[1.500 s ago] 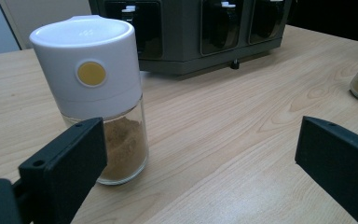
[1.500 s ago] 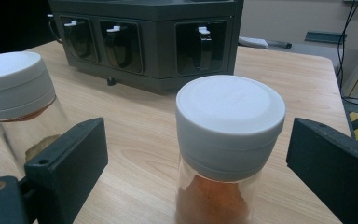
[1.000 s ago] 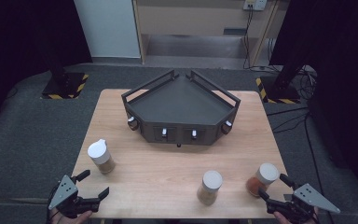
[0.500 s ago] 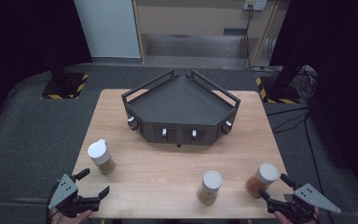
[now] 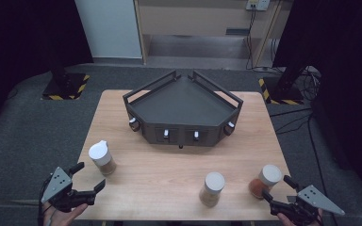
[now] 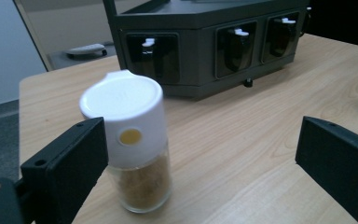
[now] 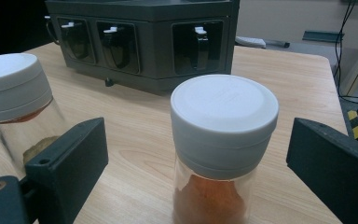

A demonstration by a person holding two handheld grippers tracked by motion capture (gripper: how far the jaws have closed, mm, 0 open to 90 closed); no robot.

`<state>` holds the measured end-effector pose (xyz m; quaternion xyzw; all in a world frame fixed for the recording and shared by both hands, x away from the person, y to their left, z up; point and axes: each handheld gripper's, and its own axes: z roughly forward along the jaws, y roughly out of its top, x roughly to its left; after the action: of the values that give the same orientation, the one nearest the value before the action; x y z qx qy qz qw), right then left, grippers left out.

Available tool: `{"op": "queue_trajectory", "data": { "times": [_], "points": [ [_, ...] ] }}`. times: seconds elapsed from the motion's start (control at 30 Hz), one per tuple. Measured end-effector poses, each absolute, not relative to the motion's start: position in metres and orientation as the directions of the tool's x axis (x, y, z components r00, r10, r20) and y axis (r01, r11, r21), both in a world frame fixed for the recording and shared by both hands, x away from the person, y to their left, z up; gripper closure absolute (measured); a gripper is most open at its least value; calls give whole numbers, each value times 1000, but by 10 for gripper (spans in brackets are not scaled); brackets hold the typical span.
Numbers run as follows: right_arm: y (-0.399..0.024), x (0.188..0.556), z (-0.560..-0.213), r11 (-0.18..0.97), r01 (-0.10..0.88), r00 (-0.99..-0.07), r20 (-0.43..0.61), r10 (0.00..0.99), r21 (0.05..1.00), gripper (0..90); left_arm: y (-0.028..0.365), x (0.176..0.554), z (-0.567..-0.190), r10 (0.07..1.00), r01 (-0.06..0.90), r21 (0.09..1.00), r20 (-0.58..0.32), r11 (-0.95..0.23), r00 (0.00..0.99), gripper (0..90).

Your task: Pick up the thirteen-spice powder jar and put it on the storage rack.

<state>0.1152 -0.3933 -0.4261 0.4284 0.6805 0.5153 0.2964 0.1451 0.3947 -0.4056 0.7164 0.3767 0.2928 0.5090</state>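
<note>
Jars (image 5: 102, 157) plain, unlabelled; rack (image 5: 183, 111) without legible writing.

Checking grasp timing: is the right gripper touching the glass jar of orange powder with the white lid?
Apart. In the right gripper view the right gripper stands open, table visible between each jaw and the glass jar of orange powder.

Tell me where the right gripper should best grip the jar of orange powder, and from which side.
Probably the glass body just under the grey lid of the orange powder jar, approached level from the table's near edge. It stands upright between the open jaws of the right gripper, and its round sides suit a straight squeeze.
</note>
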Motion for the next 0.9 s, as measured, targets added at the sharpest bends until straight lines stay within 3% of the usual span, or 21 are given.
{"op": "queue_trajectory", "data": {
  "times": [0.4, 0.9],
  "points": [
    [-394, 115, -426, 100, 275, -457, 39, 889, 956, 53, 394, 176, -390, 851, 269, 943, 28, -196, 525, 17],
    [-395, 114, -426, 98, 276, -457, 41, 888, 956, 55, 390, 210, -399, 873, 340, 924, -12, -177, 487, 29]
  ]
}}
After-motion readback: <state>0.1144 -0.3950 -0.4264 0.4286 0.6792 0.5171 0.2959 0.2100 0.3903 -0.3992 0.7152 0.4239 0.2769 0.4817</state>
